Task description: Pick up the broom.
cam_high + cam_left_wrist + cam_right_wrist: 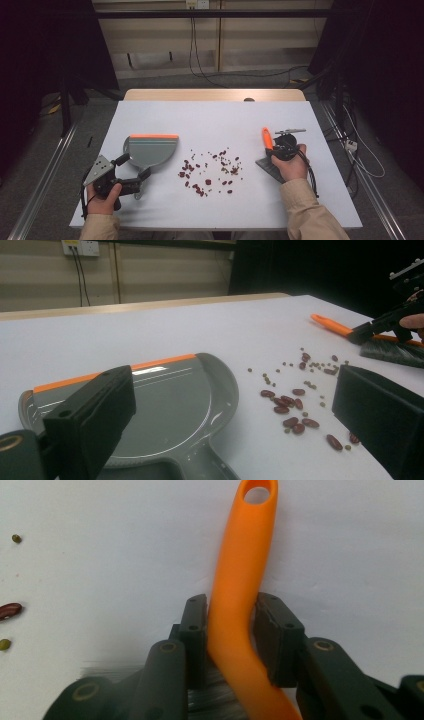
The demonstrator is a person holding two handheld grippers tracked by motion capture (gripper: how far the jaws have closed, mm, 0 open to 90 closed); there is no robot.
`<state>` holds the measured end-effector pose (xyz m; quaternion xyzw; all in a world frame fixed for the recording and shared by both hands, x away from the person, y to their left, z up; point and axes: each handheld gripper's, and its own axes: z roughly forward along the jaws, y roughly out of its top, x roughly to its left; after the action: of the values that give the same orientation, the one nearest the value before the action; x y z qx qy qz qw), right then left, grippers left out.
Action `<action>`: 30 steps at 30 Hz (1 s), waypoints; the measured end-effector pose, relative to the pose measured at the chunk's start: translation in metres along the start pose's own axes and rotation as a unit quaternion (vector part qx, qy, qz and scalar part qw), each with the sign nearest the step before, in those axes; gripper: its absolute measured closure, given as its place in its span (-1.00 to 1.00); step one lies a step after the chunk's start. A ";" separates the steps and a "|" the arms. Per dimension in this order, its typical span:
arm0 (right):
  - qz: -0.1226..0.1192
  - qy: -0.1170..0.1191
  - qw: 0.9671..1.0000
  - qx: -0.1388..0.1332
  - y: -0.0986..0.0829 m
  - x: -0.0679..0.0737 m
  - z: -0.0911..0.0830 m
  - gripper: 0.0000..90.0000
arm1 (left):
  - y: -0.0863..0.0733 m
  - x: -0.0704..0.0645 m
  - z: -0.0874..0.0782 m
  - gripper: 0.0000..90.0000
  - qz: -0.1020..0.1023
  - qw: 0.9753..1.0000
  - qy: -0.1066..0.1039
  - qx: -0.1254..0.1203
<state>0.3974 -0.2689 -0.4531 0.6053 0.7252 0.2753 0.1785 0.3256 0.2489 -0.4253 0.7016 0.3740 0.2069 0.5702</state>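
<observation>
The right gripper is clamped on the orange handle of a small brush, one jaw pressed to each side of it, at the right of the white worktop; the handle points to the far side, and the brush's dark bristles rest on the worktop on the near side of the gripper. At the near left, the left gripper is spread wide, its jaws standing to either side of the stubby handle of a grey dustpan without pinching it. The dustpan lies flat, its orange-edged lip turned to the far side. Between dustpan and brush lies a loose scatter of dark red beans mixed with small greenish ones, some two dozen of the red as far as can be counted, the green too small to tally. One brush, one dustpan, two grippers, each held in a hand with a beige sleeve
</observation>
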 end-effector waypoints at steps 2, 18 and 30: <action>0.002 0.005 1.000 0.001 0.000 -0.002 0.000 0.51 | 0.000 -0.002 0.001 -0.92 -0.001 1.000 -0.002 -0.001; 0.012 0.004 1.000 0.000 0.004 -0.002 -0.003 0.54 | 0.009 -0.005 0.000 -0.92 -0.001 1.000 0.006 -0.016; 0.023 0.046 0.995 -0.080 0.004 -0.003 -0.027 0.57 | 0.013 -0.006 -0.001 -0.92 0.002 1.000 0.007 -0.023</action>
<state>0.3855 -0.2767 -0.4300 0.5921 0.6942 0.3640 0.1869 0.3248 0.2446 -0.4118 0.6875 0.3715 0.2217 0.5833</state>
